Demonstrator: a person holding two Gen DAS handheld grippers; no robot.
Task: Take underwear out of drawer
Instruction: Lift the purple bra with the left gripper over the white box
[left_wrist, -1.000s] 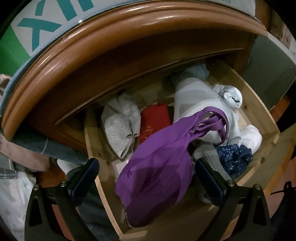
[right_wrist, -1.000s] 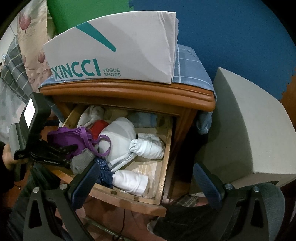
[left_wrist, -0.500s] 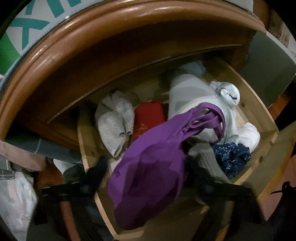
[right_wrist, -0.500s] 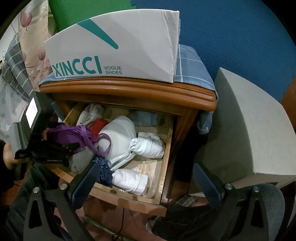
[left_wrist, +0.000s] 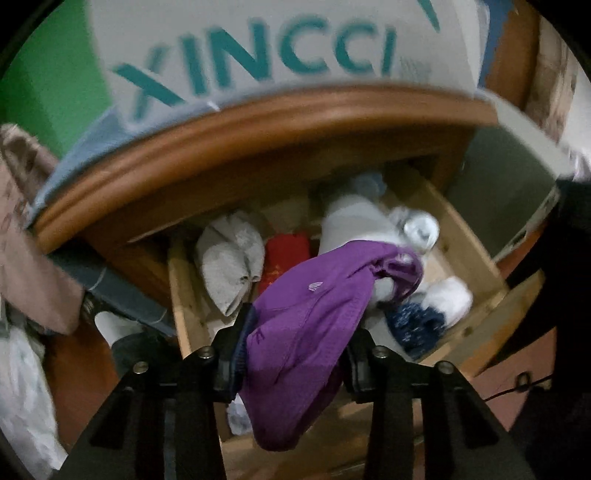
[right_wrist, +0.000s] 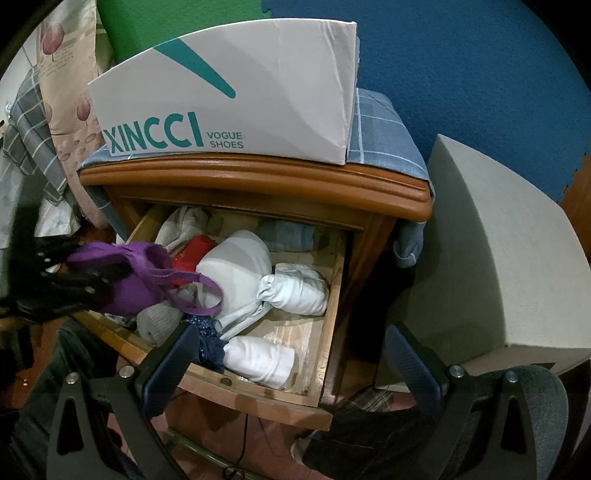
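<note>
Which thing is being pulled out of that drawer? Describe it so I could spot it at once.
Find the wooden nightstand under the white shoe box; its drawer is open. At the drawer's left side, the left hand-held gripper pinches the purple underwear, the only purple piece among white, grey, red and navy ones.

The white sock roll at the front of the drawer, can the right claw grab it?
Probably yes. The right claw is open, and the white sock roll lies uncovered at the drawer front.

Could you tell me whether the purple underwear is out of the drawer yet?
Partly: the left gripper clamps the purple underwear, but its strap still trails inside the drawer.
</note>
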